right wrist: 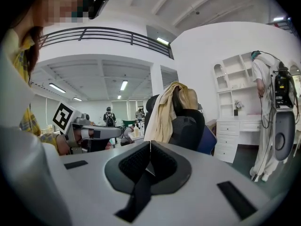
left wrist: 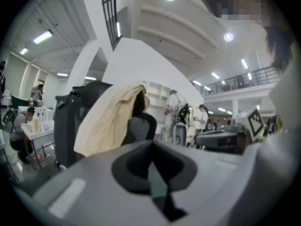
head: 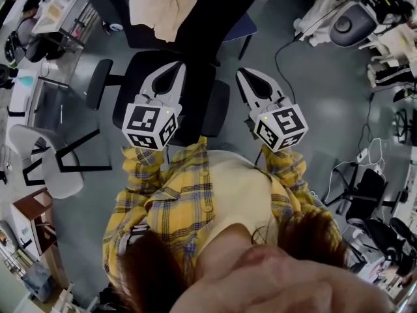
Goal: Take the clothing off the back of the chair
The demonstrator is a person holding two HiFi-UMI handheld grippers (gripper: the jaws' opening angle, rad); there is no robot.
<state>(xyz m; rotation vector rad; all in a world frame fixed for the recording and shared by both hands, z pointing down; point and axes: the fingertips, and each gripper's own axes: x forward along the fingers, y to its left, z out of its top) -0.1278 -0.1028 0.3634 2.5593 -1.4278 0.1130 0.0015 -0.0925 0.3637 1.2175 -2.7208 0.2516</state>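
A cream garment [head: 163,5] hangs over the back of a black office chair [head: 221,12] ahead of me. In the left gripper view the cream garment [left wrist: 110,121] drapes down the chair's back [left wrist: 68,121]. The right gripper view shows the garment [right wrist: 164,112] over the headrest, above the chair's mesh back [right wrist: 188,128]. My left gripper [head: 171,70] and right gripper [head: 251,75] are held side by side, pointing at the chair and still apart from it. Both are shut with nothing between the jaws, as seen at the left gripper [left wrist: 150,147] and the right gripper [right wrist: 150,147].
A second black chair seat [head: 140,87] with an armrest [head: 98,83] lies under the grippers. A white chair [head: 45,155] stands at the left. Cables [head: 287,44] run over the floor at right. A person in white [right wrist: 268,93] stands by white drawers [right wrist: 235,135].
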